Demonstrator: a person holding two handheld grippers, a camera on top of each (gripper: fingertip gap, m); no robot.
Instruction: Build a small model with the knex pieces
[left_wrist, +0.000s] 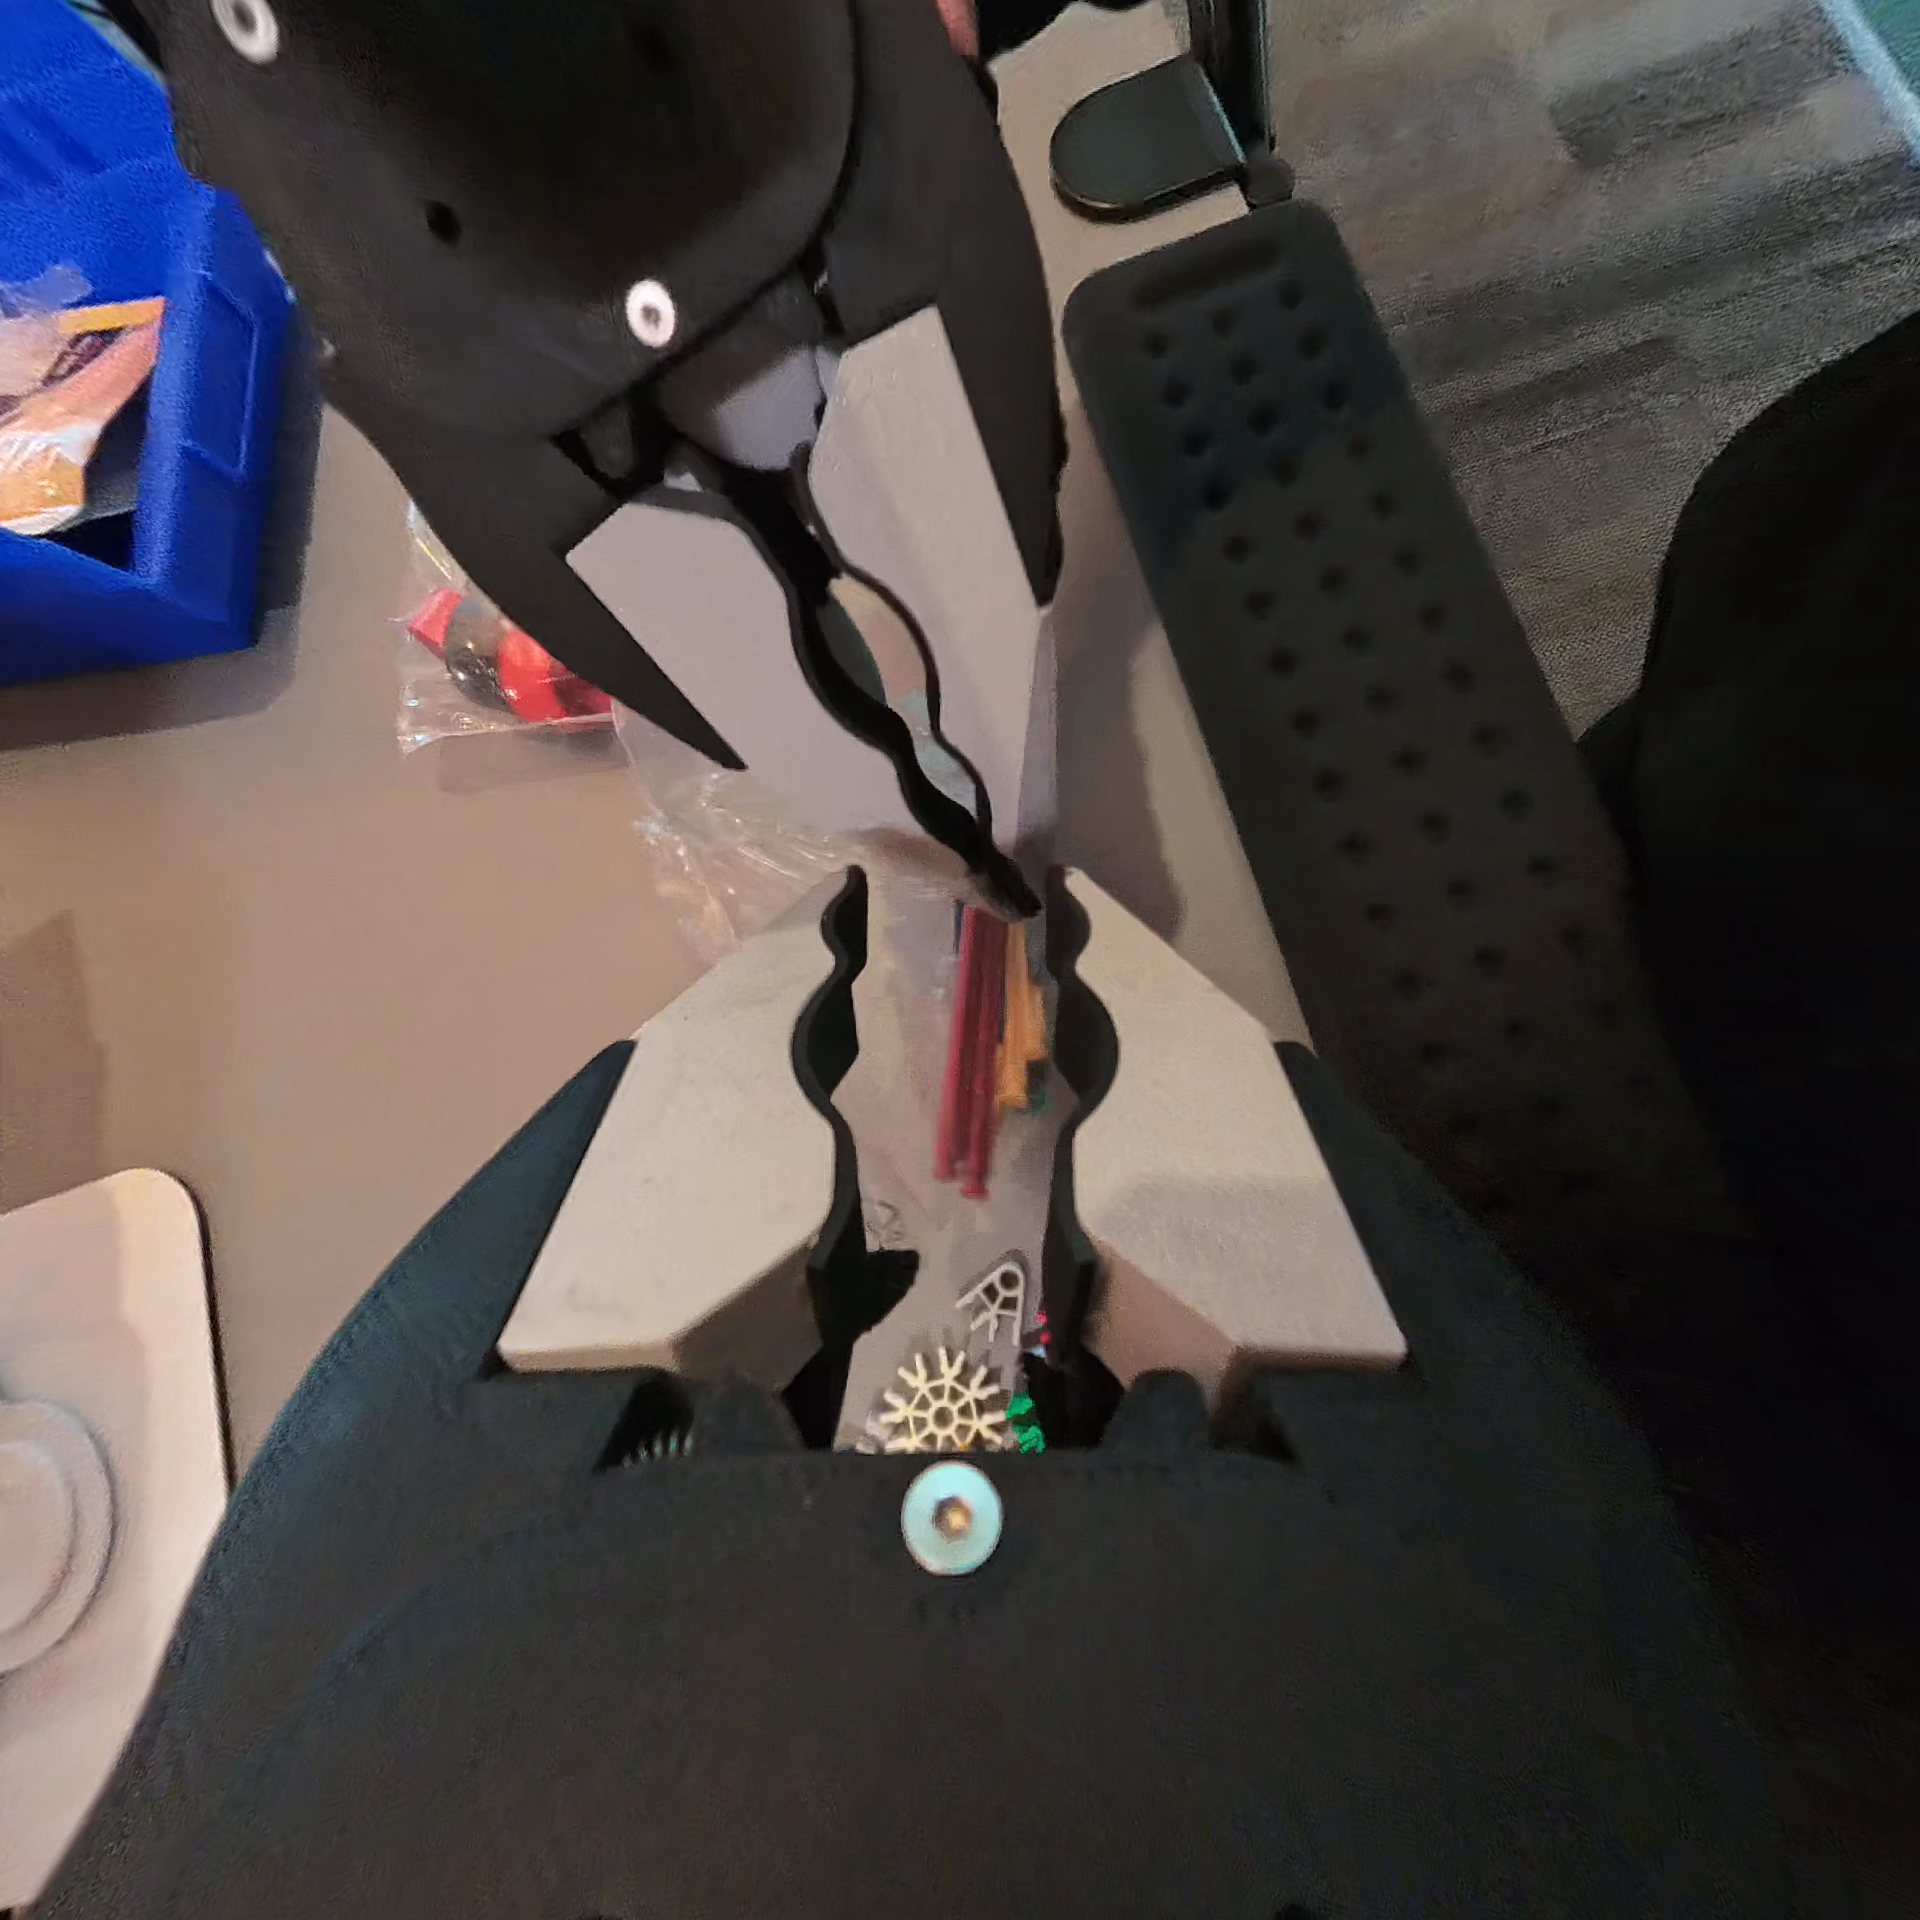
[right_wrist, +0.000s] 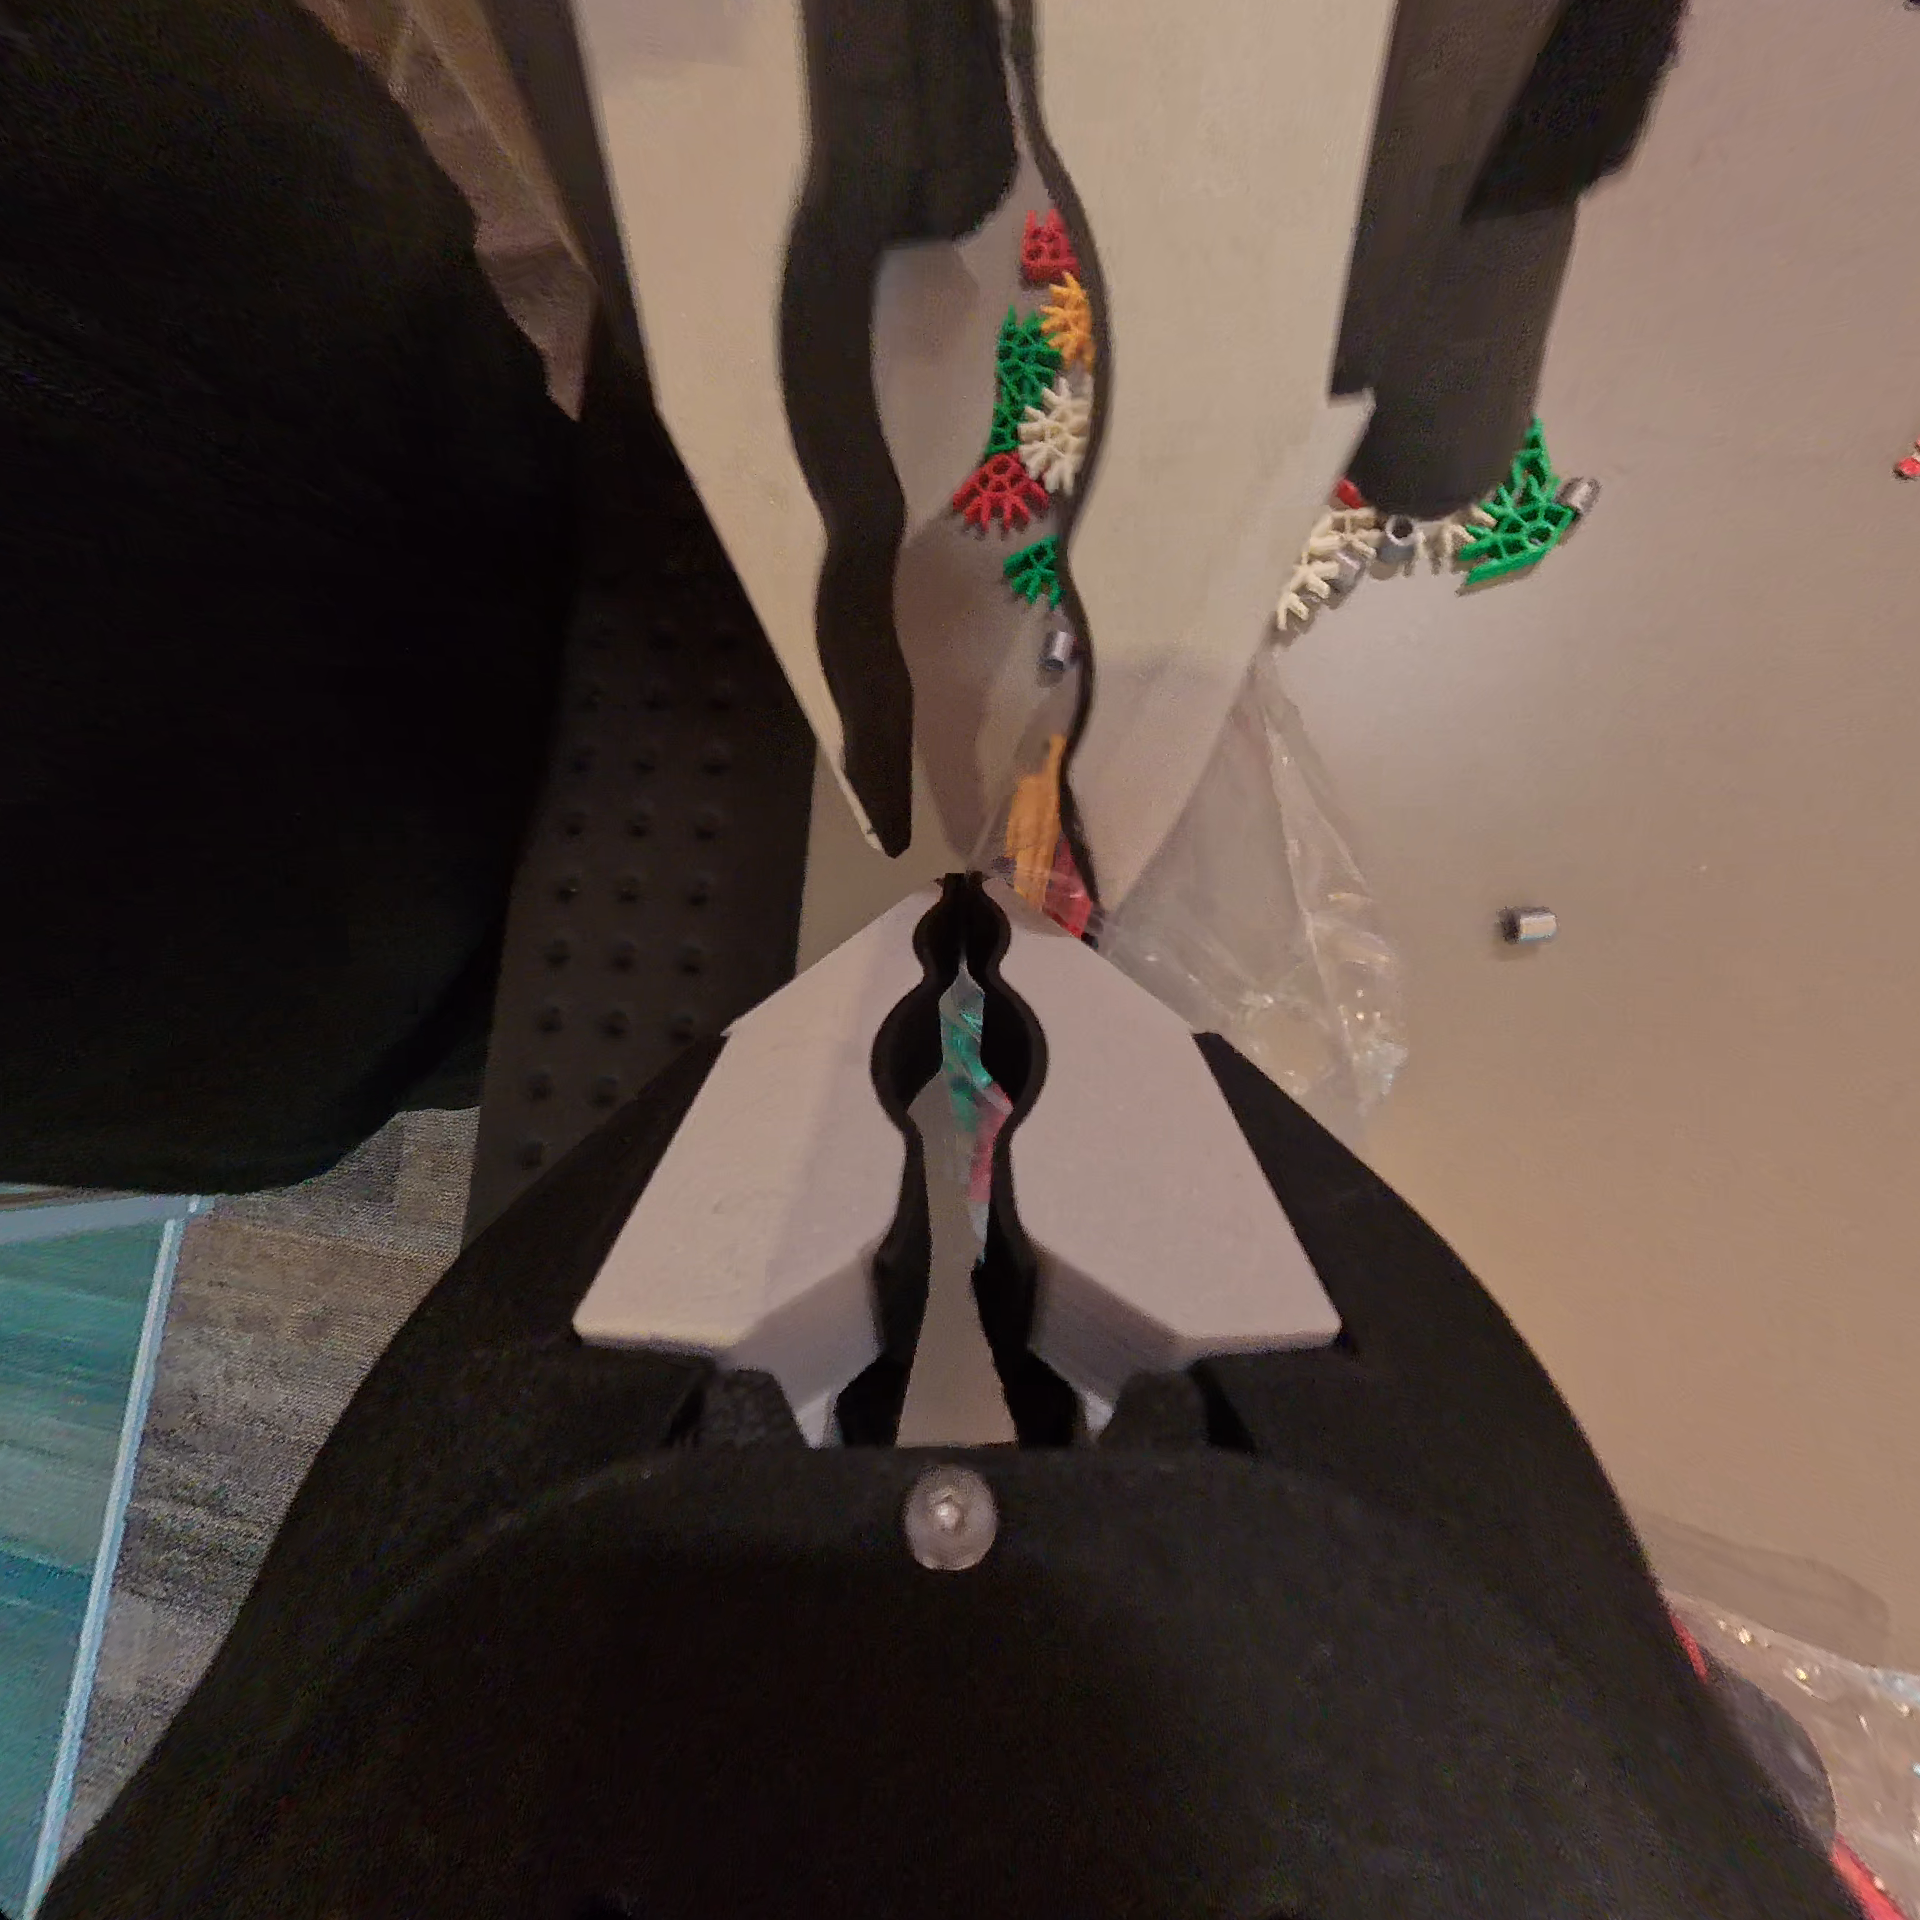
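Above beige tabletop (right_wrist: 1662, 935): right gripper (right_wrist: 961, 883) clenched on clear plastic bag (right_wrist: 1278, 935) of coloured rods; left gripper (left_wrist: 956, 904) parted around same bag, grip unclear. Green, white, red snowflake-shaped connectors (right_wrist: 1507, 520) already spilled onto tabletop; rods remain inside.

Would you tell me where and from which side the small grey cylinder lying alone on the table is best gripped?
The grey cylinder lies on its side on the table, clear of the other pieces. I would come down from above and close the fingers on its two flat ends, since its round wall would probably roll. The right gripper is shut on the clear bag.
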